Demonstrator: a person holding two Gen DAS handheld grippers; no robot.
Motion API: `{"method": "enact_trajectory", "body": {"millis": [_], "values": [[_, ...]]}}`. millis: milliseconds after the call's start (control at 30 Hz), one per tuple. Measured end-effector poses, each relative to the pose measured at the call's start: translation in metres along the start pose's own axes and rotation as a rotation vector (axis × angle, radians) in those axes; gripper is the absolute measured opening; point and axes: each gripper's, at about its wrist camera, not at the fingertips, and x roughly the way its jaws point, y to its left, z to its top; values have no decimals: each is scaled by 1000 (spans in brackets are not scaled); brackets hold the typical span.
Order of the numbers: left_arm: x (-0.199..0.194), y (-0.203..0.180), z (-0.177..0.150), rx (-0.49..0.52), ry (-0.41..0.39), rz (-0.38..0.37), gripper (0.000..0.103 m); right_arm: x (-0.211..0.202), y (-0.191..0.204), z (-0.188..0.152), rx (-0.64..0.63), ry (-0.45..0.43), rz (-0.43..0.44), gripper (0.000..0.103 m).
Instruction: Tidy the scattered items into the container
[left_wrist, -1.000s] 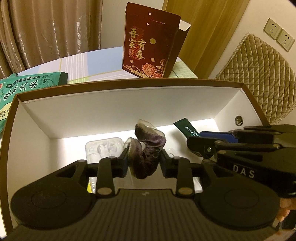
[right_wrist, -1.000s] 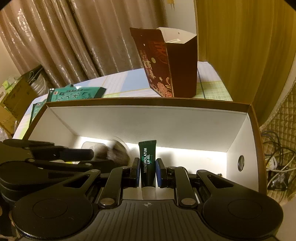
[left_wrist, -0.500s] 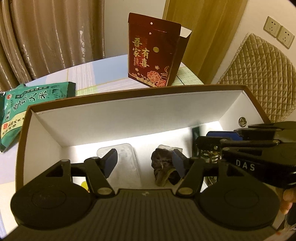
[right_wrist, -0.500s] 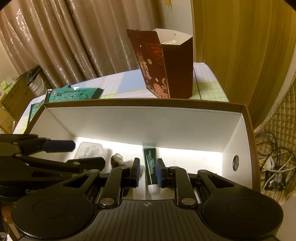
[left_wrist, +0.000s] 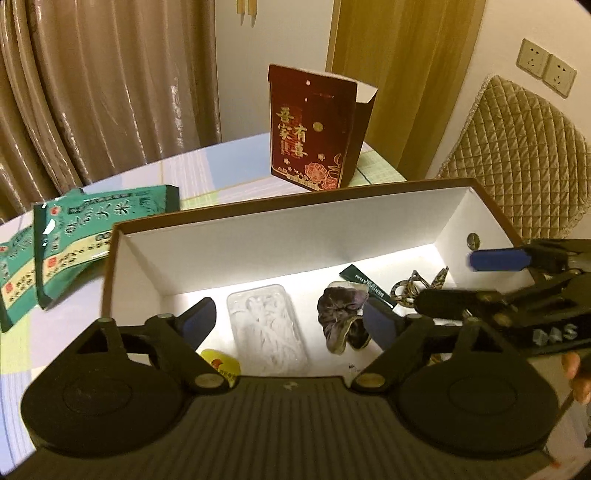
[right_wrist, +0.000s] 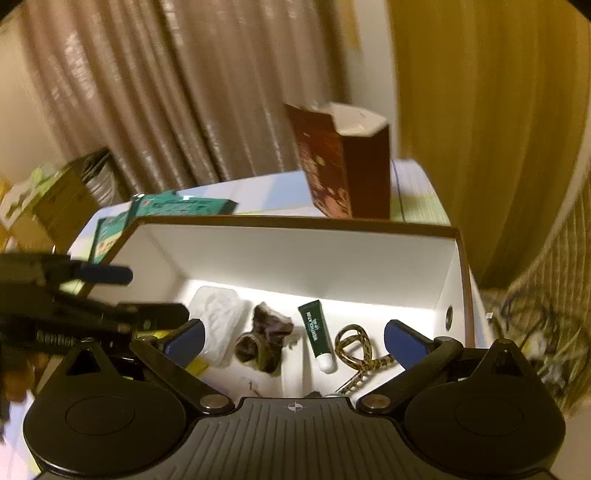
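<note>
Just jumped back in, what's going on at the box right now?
Both hand-held grippers are over the white-lined box, jaws opening, nothing between them. The left hand-held gripper is above the dark scrunchie; the right hand-held gripper is above the green lip gel tube. Both items lie on the box floor beside a clear plastic case and a hair claw.

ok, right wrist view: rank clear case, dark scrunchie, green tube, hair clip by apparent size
1. clear case
2. dark scrunchie and hair clip: look about alike, and the clip lies nearer the camera, so I'm not ranking these two
3. green tube
</note>
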Motion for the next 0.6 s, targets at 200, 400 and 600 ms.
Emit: {"method": "enact_trajectory", "body": {"millis": [200,400,600], "values": [[-35,-4,-11,5,-40,21,87,-28,18,-16,-22,-15,-30,101],[-68,-11,-24,3,-76,56,92,-43,33,-31,-35,-8,-85,101],[-96,-18,-32,-3,-95,89,92,-64,43,-37,-15,-36,-100,101]]}}
